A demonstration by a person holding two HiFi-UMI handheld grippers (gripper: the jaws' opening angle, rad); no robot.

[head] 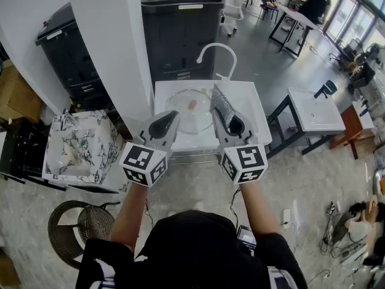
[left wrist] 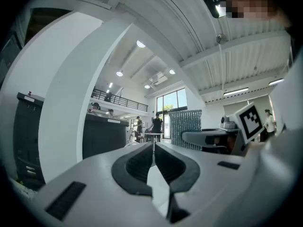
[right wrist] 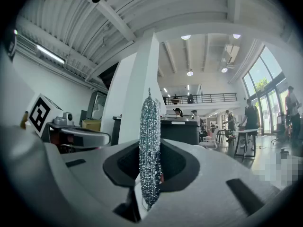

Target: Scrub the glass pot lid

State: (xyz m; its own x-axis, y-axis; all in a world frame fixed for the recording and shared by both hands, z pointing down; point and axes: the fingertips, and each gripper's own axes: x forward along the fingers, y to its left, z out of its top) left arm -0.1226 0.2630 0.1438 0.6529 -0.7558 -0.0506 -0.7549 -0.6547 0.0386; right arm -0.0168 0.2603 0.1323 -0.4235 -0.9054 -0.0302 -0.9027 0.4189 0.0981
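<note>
**A:** Which way does the glass pot lid lie from the jaws?

**B:** In the head view it lies flat in the white sink. That puts it at about 12 o'clock from the left gripper and 11 o'clock from the right gripper, just past both sets of tips and lower than them. Both grippers point level, so the next move probably has to tip down toward the lid.

**A:** Which hand is nearer?

**B:** They look about even. But the right gripper is clamped on a silver scouring pad, which stands on edge with its long axis running out toward 11 o'clock. From above, the pad's far end overlaps the lid's 3 o'clock rim. Whether it touches the glass cannot be told.

**A:** And the left jaws?

**B:** They are pressed together with nothing between them.

**A:** What do the gripper views add?

**B:** The left gripper view shows the closed seam of its jaws. The right gripper view shows the pads squeezing the scouring pad into a thin upright strip. Neither shows the lid or sink, only the room ahead, so only the head view places the lid.
</note>
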